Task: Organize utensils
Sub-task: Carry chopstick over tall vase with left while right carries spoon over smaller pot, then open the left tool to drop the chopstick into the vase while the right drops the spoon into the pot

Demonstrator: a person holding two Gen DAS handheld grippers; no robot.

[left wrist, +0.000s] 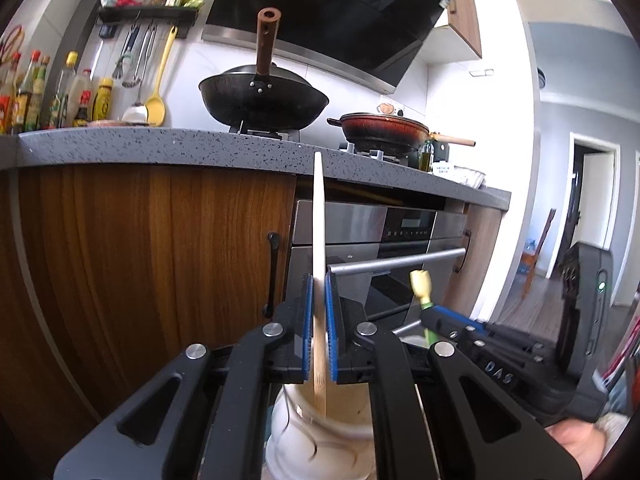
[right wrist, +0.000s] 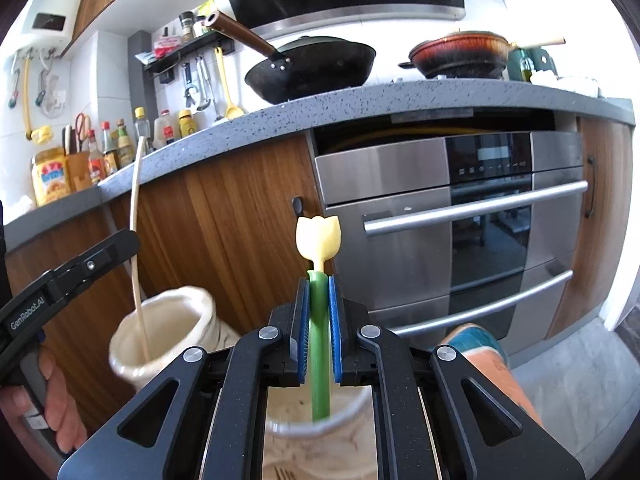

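Observation:
My left gripper [left wrist: 319, 284] is shut on a thin pale wooden utensil [left wrist: 319, 220] held upright, its lower end inside a cream ceramic holder [left wrist: 304, 436] below the jaws. In the right wrist view the same utensil [right wrist: 135, 240] stands in that cream holder [right wrist: 168, 344] at the left. My right gripper [right wrist: 319, 284] is shut on a green-handled utensil with a yellow tulip-shaped end [right wrist: 318, 238], upright, its lower end in a second pale holder [right wrist: 320, 424] under the jaws. The right gripper [left wrist: 436, 316] also shows in the left wrist view with the tulip end [left wrist: 421, 284].
A grey counter edge [left wrist: 200, 144] runs above wooden cabinet doors [left wrist: 140, 260] and a steel oven [right wrist: 460, 220] with bar handles. On top stand a black wok [left wrist: 262, 100], a red-brown pan [left wrist: 384, 130], bottles [left wrist: 60, 96] and hanging utensils.

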